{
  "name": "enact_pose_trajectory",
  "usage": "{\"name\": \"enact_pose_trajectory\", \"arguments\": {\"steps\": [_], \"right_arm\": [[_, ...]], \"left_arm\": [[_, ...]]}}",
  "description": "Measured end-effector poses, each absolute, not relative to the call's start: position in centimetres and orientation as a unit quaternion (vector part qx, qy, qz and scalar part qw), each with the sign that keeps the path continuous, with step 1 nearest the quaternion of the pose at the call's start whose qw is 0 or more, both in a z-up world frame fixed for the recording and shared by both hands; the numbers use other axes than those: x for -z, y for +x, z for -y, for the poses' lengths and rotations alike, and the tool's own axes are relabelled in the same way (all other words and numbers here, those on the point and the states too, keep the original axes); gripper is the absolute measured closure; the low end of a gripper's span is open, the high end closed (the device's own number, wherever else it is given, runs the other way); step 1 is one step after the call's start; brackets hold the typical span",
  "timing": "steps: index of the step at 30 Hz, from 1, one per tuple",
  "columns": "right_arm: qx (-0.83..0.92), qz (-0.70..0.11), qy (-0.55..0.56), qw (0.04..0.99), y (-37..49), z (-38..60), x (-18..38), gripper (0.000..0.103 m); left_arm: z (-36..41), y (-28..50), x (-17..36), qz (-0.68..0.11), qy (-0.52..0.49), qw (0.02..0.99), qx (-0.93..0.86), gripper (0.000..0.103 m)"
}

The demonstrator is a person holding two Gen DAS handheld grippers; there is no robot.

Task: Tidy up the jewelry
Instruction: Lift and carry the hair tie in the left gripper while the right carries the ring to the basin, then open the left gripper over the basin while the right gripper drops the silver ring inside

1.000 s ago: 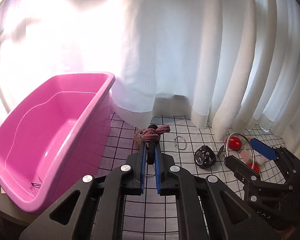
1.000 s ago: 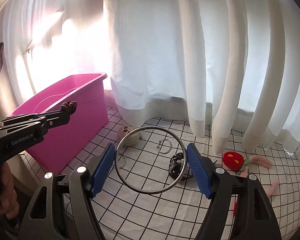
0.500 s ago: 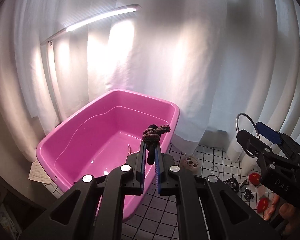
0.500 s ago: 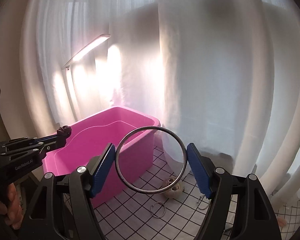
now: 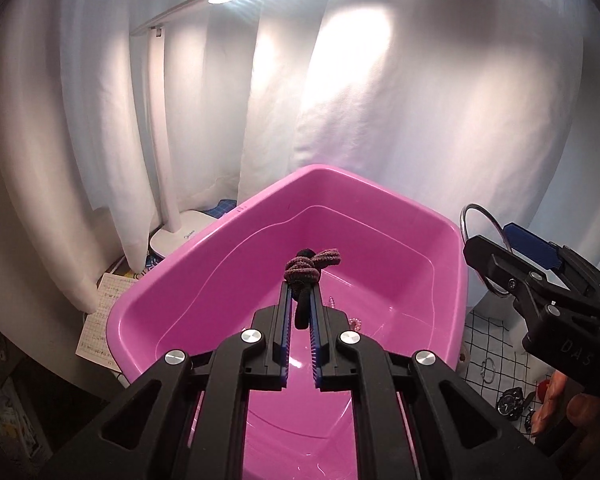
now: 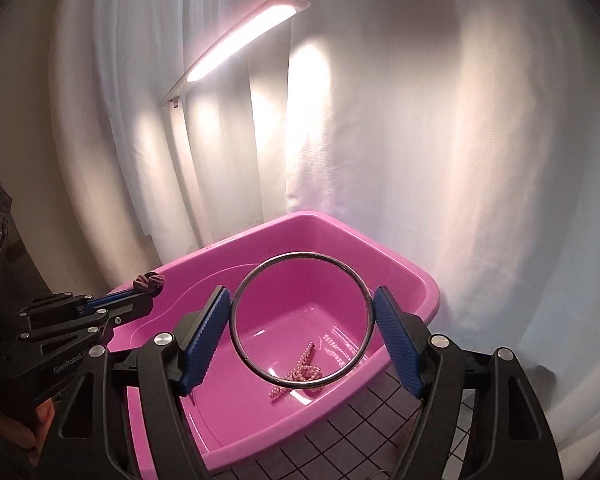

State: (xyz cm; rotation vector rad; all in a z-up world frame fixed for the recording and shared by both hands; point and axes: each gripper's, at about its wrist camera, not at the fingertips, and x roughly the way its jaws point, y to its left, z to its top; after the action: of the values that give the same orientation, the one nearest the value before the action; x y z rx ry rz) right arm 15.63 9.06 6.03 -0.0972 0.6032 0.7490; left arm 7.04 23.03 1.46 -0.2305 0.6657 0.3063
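Through the left wrist camera I see my left gripper [image 5: 300, 304] clamped on a knotted brown hair tie [image 5: 311, 266], the knot sticking up past the fingertips. It hangs over the pink tub [image 5: 236, 268], above the tub's open middle. At the right edge I see my right gripper [image 5: 512, 256] side-on, holding a metal bangle [image 5: 466, 222] just past the tub's right rim. Below it, on the checked cloth [image 5: 488, 340], lie a small ring [image 5: 487, 369] and a black watch [image 5: 509, 398]. A white lamp [image 5: 172, 184] stands behind the tub on the left, its lit bar stretching overhead, with a sheet of paper [image 5: 100, 322] beside the tub and white curtain [image 5: 420, 120] all around.

Through the right wrist camera I see my right gripper [image 6: 302, 316] spread wide, its blue pads pressing the bangle [image 6: 302, 318] from both sides so the hoop faces me. It sits over the tub [image 6: 400, 276], near the front rim. Through and below the hoop, a pink bead chain [image 6: 300, 370] lies on the tub floor. On the left, my left gripper [image 6: 146, 292] reaches over the tub's left rim, closed on the hair tie [image 6: 148, 280]. The lamp [image 6: 236, 40] glows above against the curtain [image 6: 440, 140], and the cloth [image 6: 340, 440] shows at the bottom.
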Motion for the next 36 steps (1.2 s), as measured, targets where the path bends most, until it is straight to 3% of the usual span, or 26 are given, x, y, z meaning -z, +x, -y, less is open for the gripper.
{"name": "enact_pose_trajectory", "arguments": {"steps": [29,31,33,36], "right_arm": [[-0.398,-0.463,-0.108,0.785,24.2,-16.2,0.4,0.032],[-0.394,-0.472,-0.11,0.781,24.5,-16.4,0.8,0.032],[-0.388,-0.482,-0.112,0.777,24.7,-16.4,1.2,0.032],[-0.383,-0.496,-0.107,0.772,24.9,-16.5,1.5,0.031]], "left_arm": [[-27.2,11.6,5.6,-0.484,-0.228,0.813,-0.231,0.092],[-27.1,11.5,5.5,-0.484,-0.221,0.813,-0.238,0.087],[-27.1,11.4,5.3,-0.484,-0.218,0.812,-0.245,0.059],[-27.0,11.1,4.7,-0.476,-0.209,0.817,-0.25,0.038]]}}
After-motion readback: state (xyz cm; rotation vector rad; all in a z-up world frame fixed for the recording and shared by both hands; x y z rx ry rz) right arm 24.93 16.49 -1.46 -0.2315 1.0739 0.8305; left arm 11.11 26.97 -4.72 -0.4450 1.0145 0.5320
